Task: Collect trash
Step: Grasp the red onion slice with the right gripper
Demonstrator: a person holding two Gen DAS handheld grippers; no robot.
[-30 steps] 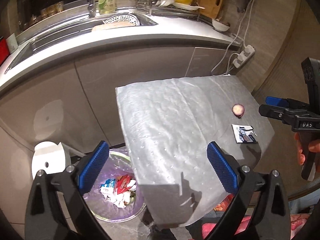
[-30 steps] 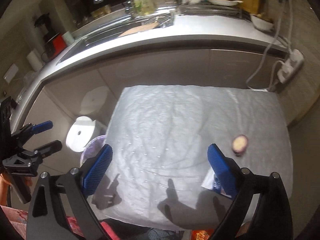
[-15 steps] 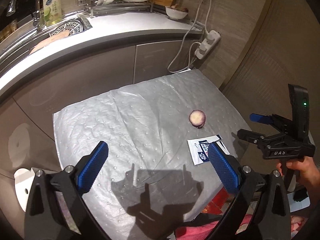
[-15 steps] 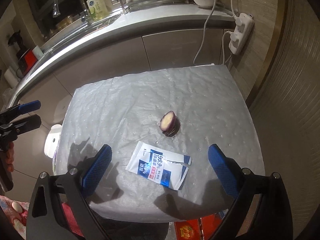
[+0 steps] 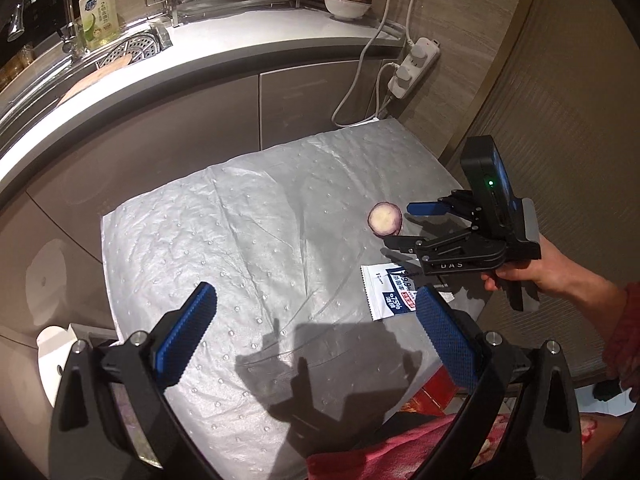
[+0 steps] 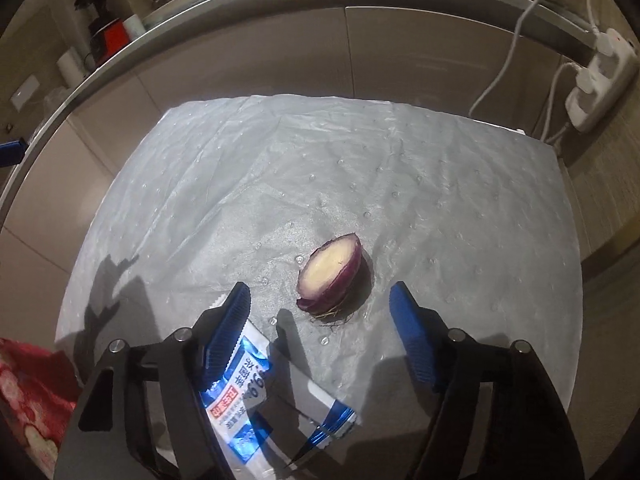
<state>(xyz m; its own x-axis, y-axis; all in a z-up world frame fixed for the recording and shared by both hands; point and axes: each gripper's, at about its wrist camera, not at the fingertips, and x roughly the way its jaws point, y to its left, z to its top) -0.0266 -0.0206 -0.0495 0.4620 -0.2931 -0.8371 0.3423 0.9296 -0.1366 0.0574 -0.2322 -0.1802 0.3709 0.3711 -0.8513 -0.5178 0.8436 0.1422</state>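
Observation:
A cut purple onion end (image 6: pixel 330 276) lies on the silver-covered table (image 6: pixel 280 184), with a blue-and-white wipe packet (image 6: pixel 256 400) just in front of it. My right gripper (image 6: pixel 320 312) hangs low over them. Its jaws are closing, the onion end sits just ahead of the gap between the tips, and the pads do not touch it. The left finger overlaps the packet. From the left wrist view, the right gripper (image 5: pixel 404 226) stands beside the onion end (image 5: pixel 385 219), above the packet (image 5: pixel 394 296). My left gripper (image 5: pixel 316 332) is open and empty over the table's near part.
A white power strip (image 5: pixel 412 68) with cables hangs on the cabinet behind the table. A counter with a sink (image 5: pixel 132 48) runs along the back. A white bin lid (image 5: pixel 52 344) shows at the table's left, and red cloth (image 5: pixel 400 452) lies below its near edge.
My right gripper has dropped close to the onion end and its jaws have narrowed. My left gripper swung from over the bin to over the table, then nearly stopped.

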